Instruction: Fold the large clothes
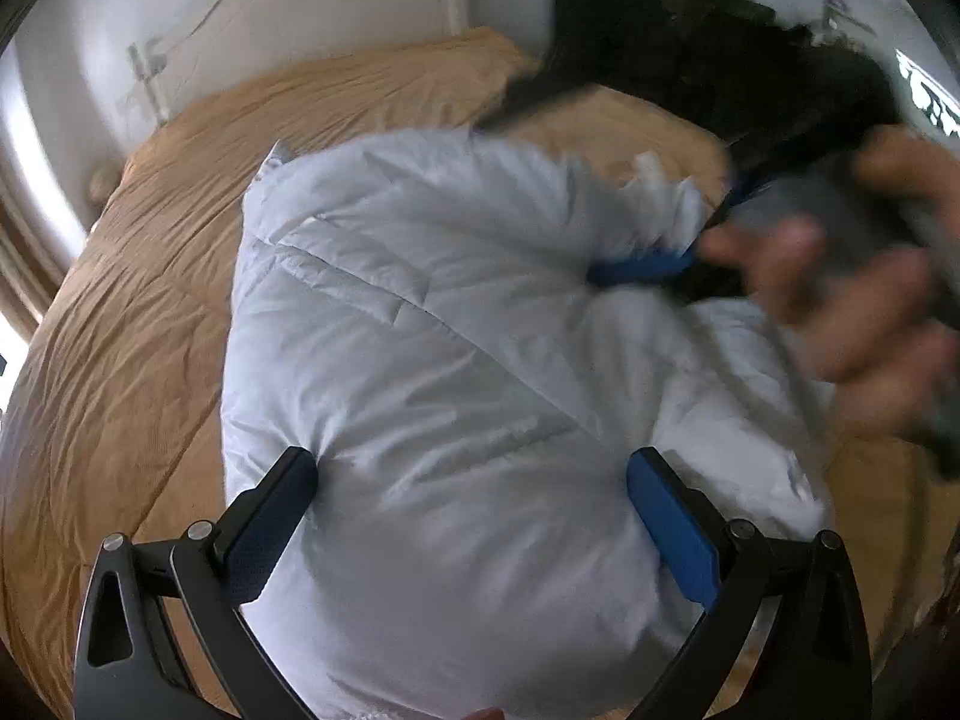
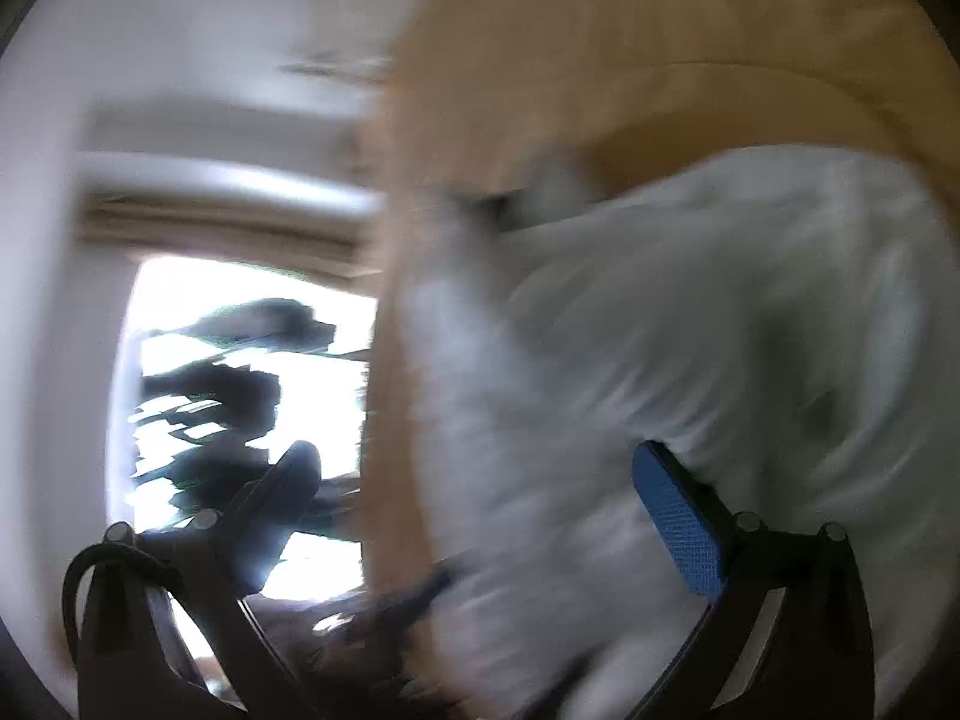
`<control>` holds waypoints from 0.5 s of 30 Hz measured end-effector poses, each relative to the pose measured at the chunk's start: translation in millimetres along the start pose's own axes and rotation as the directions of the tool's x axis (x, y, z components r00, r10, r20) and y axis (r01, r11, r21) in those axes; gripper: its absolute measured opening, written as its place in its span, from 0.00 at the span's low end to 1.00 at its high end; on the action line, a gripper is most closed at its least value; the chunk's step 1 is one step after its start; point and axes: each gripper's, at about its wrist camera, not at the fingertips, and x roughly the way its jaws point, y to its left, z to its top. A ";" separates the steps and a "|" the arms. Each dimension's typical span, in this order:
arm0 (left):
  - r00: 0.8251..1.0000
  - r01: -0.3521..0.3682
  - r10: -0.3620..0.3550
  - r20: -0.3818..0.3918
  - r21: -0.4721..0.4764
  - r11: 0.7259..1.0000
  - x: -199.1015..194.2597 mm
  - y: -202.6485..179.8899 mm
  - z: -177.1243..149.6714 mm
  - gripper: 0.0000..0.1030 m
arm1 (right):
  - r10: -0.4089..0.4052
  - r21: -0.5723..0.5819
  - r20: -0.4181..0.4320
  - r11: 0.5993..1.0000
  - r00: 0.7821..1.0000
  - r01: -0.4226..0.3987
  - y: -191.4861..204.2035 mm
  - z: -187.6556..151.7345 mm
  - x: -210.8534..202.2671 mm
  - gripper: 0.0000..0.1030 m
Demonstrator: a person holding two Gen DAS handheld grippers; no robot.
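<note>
One jacket [image 1: 456, 348], pale and puffy, lies bundled on the tan bed cover [image 1: 138, 312], and it is the only garment being worked; a dark pile [image 1: 720, 54] of what may be other clothes sits at the far side of the bed, too blurred to count. Two grippers are in play. The left gripper [image 1: 471, 498] hovers over the near end of the jacket with its jaws spread wide, the padding bulging up between them, gripping nothing. The right gripper [image 1: 648, 267] reaches in from the right side in the person's hand [image 1: 852, 312]; in the left view only one blue finger shows against a puckered fold of the jacket, and in its own view [image 2: 480, 510] the jaws stand wide apart with white fabric across and beside them, all smeared by motion, so I judge it apart rather than clamped. The step in hand looks like gathering or flattening the bundle partway through a fold, with the jacket already doubled over but loose and lofty. The next move likely calls for a firm pinch on an edge or corner at each end, then pressing air out so the fold holds. One window [image 2: 240, 408] shows bright in the right view.
</note>
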 end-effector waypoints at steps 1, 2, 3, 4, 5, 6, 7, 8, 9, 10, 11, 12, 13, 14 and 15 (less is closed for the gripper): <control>1.000 -0.024 0.024 0.004 0.029 0.999 1.7 -9.1 0.0 1.00 | -0.006 0.075 -0.005 0.997 1.000 0.006 -20.4 5.3 5.2 0.96; 0.999 -0.040 0.040 0.006 0.051 0.998 3.0 -16.3 0.3 1.00 | -0.001 0.153 -0.007 0.988 1.000 0.002 -39.7 8.5 7.8 0.95; 0.999 -0.044 0.044 0.008 0.059 0.997 3.4 -19.3 0.3 0.99 | 0.002 0.164 0.001 0.986 1.000 -0.003 -44.7 10.4 5.1 0.95; 0.999 -0.044 0.043 0.019 0.056 0.997 -1.0 -20.7 -0.4 0.99 | 0.001 0.142 0.016 0.990 1.000 -0.003 -41.8 10.0 -0.7 0.96; 0.999 -0.017 0.015 0.046 0.042 0.999 -11.0 -20.6 -1.6 0.99 | 0.014 0.100 0.048 0.995 0.999 -0.019 -34.0 6.3 -13.1 0.98; 0.998 -0.003 0.001 0.064 0.035 0.999 -17.2 -20.6 -3.2 0.99 | 0.056 0.058 0.083 0.996 0.995 -0.061 -27.4 -0.5 -27.4 1.00; 0.996 0.012 -0.014 0.087 0.021 1.000 -25.0 -20.0 -4.2 0.99 | 0.081 0.027 0.112 0.996 0.990 -0.085 -23.3 -7.9 -41.0 1.00; 0.995 0.025 -0.026 0.093 0.011 1.000 -27.9 -20.1 -5.4 0.99 | 0.080 -0.003 0.147 0.997 0.986 -0.081 -20.0 -16.8 -57.5 1.00; 0.996 0.036 -0.036 0.086 -0.002 0.999 -28.3 -20.5 -6.7 0.99 | 0.070 -0.045 0.195 0.997 0.978 -0.063 -16.9 -28.9 -77.2 1.00; 0.997 0.052 -0.051 0.065 -0.018 0.998 -24.6 -18.8 -7.6 0.99 | 0.055 -0.086 0.235 0.996 0.971 -0.036 -15.8 -45.7 -97.1 1.00; 0.997 0.061 -0.059 0.052 -0.028 0.998 -21.1 -18.2 -8.8 0.99 | 0.028 -0.097 0.260 0.995 0.965 -0.003 -17.6 -61.4 -110.3 1.00; 0.997 0.060 -0.058 0.050 -0.032 0.998 -18.7 -20.4 -9.6 0.99 | 0.013 -0.099 0.275 0.995 0.961 0.015 -20.1 -74.0 -118.9 1.00; 0.998 0.051 -0.049 0.048 -0.033 0.998 -16.2 -20.7 -10.8 0.99 | 0.006 -0.099 0.284 0.995 0.959 0.023 -25.3 -90.6 -126.2 1.00; 0.998 0.039 -0.038 0.045 -0.034 0.999 -14.9 -20.3 -11.0 0.99 | -0.004 -0.092 0.288 0.995 0.958 0.032 -30.9 -103.9 -129.6 1.00; 0.998 0.035 -0.033 0.046 -0.043 0.998 -15.7 -19.8 -10.0 0.99 | -0.028 -0.080 0.306 0.995 0.952 0.055 -38.6 -122.6 -130.9 1.00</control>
